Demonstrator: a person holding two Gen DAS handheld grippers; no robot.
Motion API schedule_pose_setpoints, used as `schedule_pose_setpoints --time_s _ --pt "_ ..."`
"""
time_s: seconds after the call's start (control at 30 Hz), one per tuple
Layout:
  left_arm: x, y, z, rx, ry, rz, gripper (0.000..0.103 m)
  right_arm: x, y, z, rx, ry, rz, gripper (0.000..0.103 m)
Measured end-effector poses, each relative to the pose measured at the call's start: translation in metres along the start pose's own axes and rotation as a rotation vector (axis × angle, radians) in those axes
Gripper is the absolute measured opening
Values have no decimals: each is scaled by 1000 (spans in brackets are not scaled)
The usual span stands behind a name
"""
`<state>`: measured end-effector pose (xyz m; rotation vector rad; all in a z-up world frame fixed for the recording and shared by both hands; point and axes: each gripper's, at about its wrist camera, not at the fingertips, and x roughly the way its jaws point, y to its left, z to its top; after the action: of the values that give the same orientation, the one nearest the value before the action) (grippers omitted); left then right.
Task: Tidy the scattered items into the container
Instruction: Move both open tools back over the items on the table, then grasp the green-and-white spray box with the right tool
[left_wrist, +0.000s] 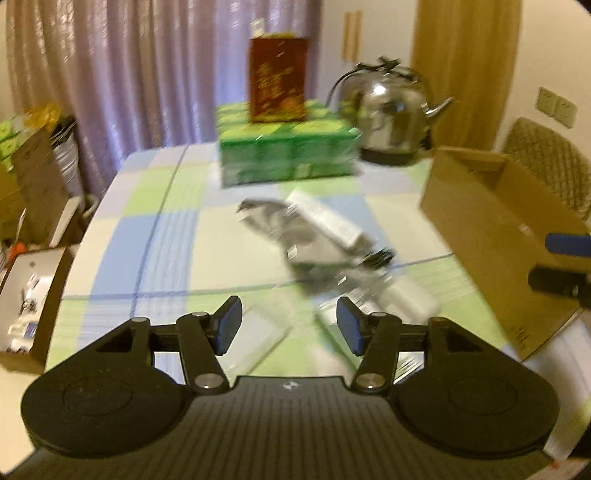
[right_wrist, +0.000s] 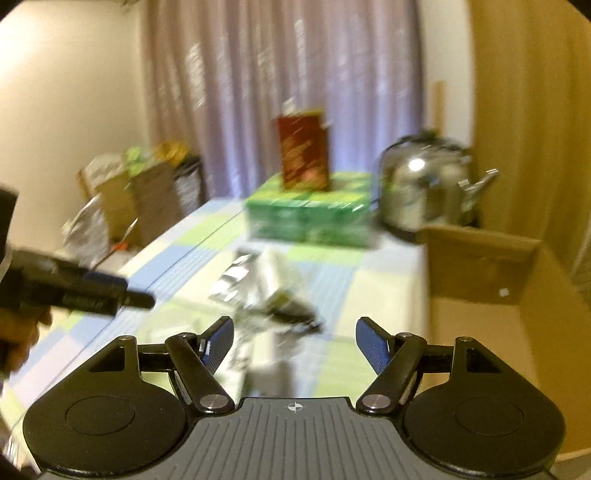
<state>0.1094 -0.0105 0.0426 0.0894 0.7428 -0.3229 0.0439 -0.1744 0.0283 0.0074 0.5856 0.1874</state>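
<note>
Several blurred items lie scattered mid-table: a silver foil pouch (left_wrist: 266, 218), a white box (left_wrist: 327, 221), a small dark piece (left_wrist: 380, 256) and white packets (left_wrist: 399, 299). My left gripper (left_wrist: 288, 325) hangs open just short of the white packets, nothing between its fingers. An open cardboard box (left_wrist: 491, 236) stands at the table's right edge. In the right wrist view my right gripper (right_wrist: 295, 347) is open and empty above the table, with the foil pouch (right_wrist: 236, 278) and a dark item (right_wrist: 295, 312) ahead and the cardboard box (right_wrist: 491, 280) to its right.
At the far end of the checked tablecloth (left_wrist: 155, 236) a red carton (left_wrist: 277, 79) stands on a green pack (left_wrist: 288, 151), beside a steel kettle (left_wrist: 391, 110). Boxes and clutter (left_wrist: 33, 206) crowd the floor to the left. A chair (left_wrist: 546, 162) stands behind the cardboard box.
</note>
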Motion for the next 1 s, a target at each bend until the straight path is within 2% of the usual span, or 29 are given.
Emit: schedule_pose_setpoints --time_s 0.2,0.43,0.57,0.77,1.0 --pt "6 16 -19 19 53 5 52 35 43 -25 -56 91 41 71" --pt "14 17 -28 11 78 -10 55 82 57 -53 -32 180 31 70" --pt "19 15 -31 6 88 -25 55 96 53 -61 -16 187 17 69" --pt "30 12 -34 -4 107 -38 55 108 52 -63 -18 183 11 60" --pt "36 9 -38 -3 121 -44 55 116 54 -59 -21 173 16 59"
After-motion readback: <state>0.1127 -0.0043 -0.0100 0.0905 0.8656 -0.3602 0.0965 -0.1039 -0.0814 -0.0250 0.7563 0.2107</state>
